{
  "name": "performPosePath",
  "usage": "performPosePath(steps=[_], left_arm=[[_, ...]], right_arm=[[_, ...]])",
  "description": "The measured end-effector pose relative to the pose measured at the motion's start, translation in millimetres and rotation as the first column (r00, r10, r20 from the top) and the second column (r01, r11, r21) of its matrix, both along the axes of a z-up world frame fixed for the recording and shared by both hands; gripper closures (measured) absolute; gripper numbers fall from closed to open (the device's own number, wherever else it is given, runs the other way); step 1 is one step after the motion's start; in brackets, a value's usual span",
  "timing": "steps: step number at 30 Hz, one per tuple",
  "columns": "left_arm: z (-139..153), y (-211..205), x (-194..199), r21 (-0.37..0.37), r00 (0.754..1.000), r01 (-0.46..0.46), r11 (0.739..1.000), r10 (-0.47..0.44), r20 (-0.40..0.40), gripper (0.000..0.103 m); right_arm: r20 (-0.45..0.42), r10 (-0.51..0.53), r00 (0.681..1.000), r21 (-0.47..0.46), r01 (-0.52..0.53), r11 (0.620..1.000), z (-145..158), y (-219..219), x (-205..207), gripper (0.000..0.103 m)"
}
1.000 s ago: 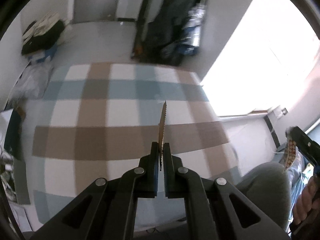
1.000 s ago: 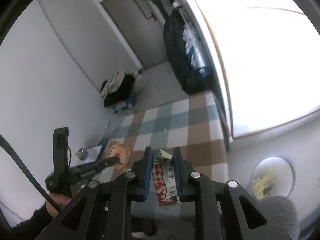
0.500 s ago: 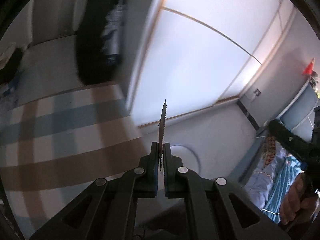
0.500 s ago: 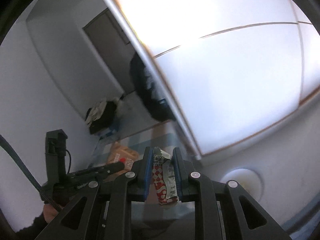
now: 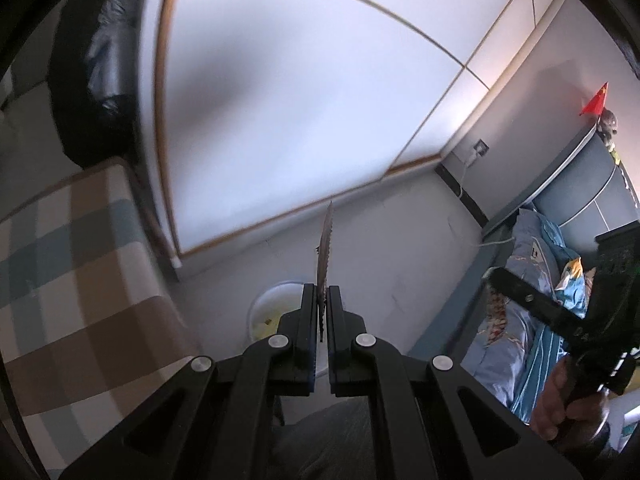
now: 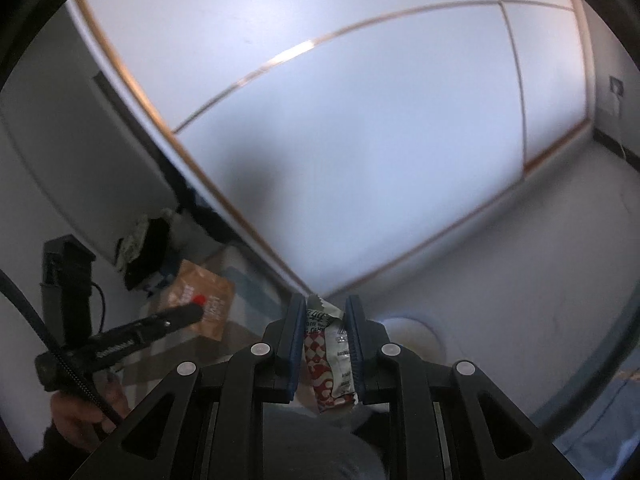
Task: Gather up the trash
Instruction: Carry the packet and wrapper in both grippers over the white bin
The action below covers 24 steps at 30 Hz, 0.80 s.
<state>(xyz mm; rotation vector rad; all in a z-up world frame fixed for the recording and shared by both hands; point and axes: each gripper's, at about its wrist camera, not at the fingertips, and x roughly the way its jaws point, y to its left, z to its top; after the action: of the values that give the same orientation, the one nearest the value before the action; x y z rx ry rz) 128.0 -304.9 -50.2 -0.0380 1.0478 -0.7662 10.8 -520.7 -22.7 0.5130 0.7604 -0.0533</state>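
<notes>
Black claws (image 5: 322, 308) (image 6: 323, 320) noted. Wrapper (image 6: 328, 356): red-and-white check, grey-white panel. Packet (image 6: 202, 304): brown, red spot. Bin (image 5: 272, 308): white. Cloth (image 5: 68, 280): brown, blue and white check. Bedding (image 5: 532, 320): blue, patterned.

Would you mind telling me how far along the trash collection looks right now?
Both pickups look done: the left gripper pinches a flat brown wrapper, the right gripper a red-checked wrapper. The white bin on the floor already holds yellow scraps. Dropping both in remains.
</notes>
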Motion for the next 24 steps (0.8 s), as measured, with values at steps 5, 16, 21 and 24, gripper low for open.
performPosePath(steps=[5,16,21,24], left_arm=[[-20.6,-18.9,10.8,0.015,0.998,0.025,1.0,-0.024,-0.06,0.102],[-63.6,-37.1,34.9,0.059,0.985,0.021,0.998,-0.011,-0.174,0.102],[-79.5,-48.9,41.5,0.083,0.977,0.036,0.996,-0.017,-0.213,0.102],[-87.8,-55.3,45.8,0.097,0.971,0.049,0.994,-0.025,-0.238,0.102]], right_arm=[[-0.082,-0.025,0.996,0.056,0.03,0.998,-37.5,-19.3,11.7,0.084],[-0.22,0.006,0.975,0.168,0.031,0.985,-123.2,-31.1,60.5,0.088],[-0.254,0.052,0.966,0.18,-0.005,0.984,-145.3,-25.6,76.8,0.088],[-0.277,0.055,0.959,0.195,0.001,0.981,-157.3,-27.7,80.1,0.087]])
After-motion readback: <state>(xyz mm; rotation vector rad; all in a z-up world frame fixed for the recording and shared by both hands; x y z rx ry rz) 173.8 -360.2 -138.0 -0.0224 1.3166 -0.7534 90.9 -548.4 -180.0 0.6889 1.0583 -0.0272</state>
